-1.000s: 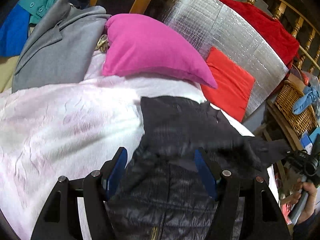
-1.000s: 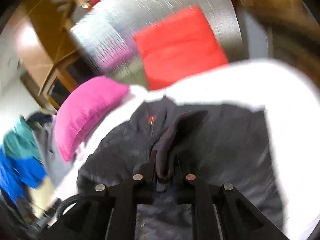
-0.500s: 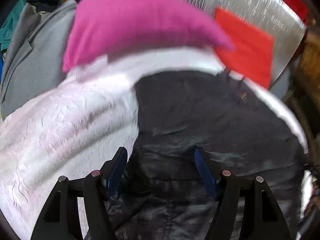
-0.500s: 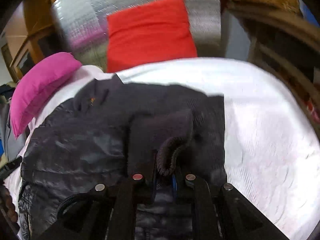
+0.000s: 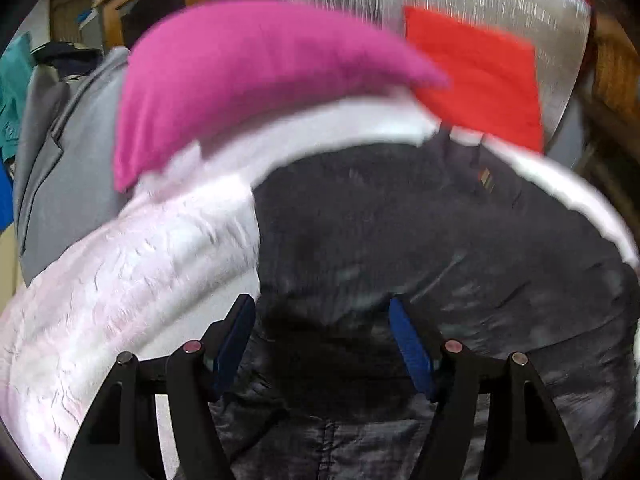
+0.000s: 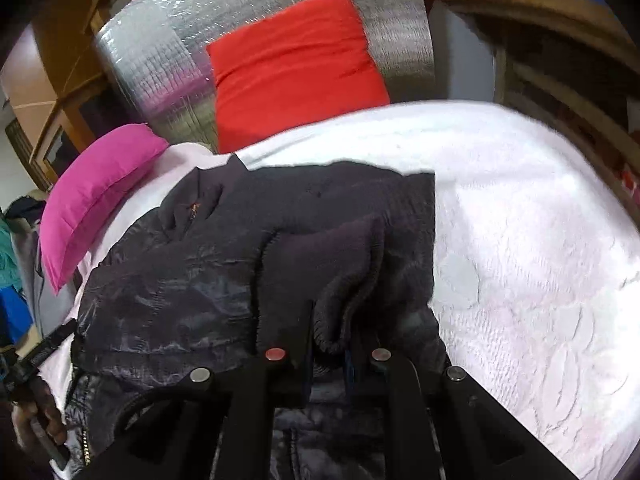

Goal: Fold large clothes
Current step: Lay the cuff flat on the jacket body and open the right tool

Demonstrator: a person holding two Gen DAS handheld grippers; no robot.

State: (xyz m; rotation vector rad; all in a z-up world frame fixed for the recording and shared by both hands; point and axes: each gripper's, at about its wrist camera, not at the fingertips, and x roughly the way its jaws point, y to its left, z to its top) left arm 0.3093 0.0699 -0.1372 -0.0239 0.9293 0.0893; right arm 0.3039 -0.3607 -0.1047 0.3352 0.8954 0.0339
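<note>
A large black quilted jacket [image 5: 420, 240] lies spread on the white bedspread [image 5: 132, 264]. It also shows in the right wrist view [image 6: 180, 296]. My left gripper [image 5: 322, 320] is open, its blue pads just over the jacket's left part, holding nothing. My right gripper [image 6: 330, 332] is shut on the jacket's dark ribbed sleeve cuff [image 6: 340, 280], which is folded over the jacket's body. The collar with a small orange tag [image 6: 194, 210] points toward the pillows.
A pink pillow [image 5: 248, 80] and a red cushion [image 6: 292, 68] lean on a silver foil panel [image 6: 160, 68] at the bed's head. A grey coat [image 5: 64, 152] lies left of the pillow. Wooden furniture [image 6: 560, 60] stands to the right. White bedspread [image 6: 540, 260] lies right of the jacket.
My right gripper has carried the sleeve cuff across onto the jacket's body. My left gripper has moved forward over the jacket toward the pillows, staying open.
</note>
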